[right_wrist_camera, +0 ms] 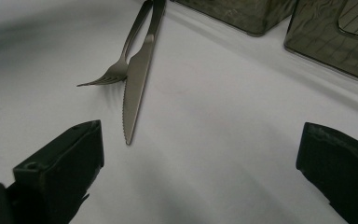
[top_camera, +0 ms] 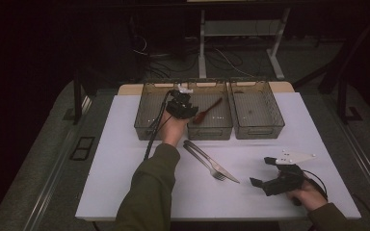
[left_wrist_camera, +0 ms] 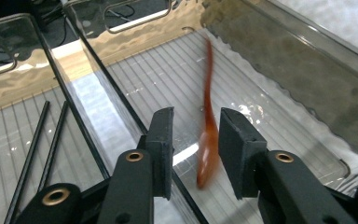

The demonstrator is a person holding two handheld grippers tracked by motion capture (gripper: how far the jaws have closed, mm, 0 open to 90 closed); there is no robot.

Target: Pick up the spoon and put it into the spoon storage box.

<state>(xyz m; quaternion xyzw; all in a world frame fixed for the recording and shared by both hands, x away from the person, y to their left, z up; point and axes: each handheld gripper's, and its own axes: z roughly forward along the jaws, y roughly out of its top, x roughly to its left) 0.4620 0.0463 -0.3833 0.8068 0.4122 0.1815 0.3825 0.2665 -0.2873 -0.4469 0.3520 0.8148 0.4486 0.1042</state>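
A reddish-brown spoon (top_camera: 207,112) lies slanted in the middle clear bin (top_camera: 223,129). My left gripper (top_camera: 182,97) hovers over the wall between the left and middle bins. In the left gripper view its jaws stand apart, and the spoon (left_wrist_camera: 207,140) shows blurred below and between them, resting on the ribbed bin floor. A metal fork (top_camera: 203,161) and knife (top_camera: 217,164) lie side by side on the white table (top_camera: 125,183). My right gripper (top_camera: 259,171) rests low at the front right, wide open and empty, with the knife (right_wrist_camera: 137,79) and fork (right_wrist_camera: 116,70) ahead of it.
Three clear bins stand in a row at the back: left (top_camera: 142,126), middle, right (top_camera: 260,129). Two thin black sticks (left_wrist_camera: 42,140) lie in the left bin. The person's left sleeve (top_camera: 147,192) crosses the table's front middle. Desk legs and cables stand beyond the table.
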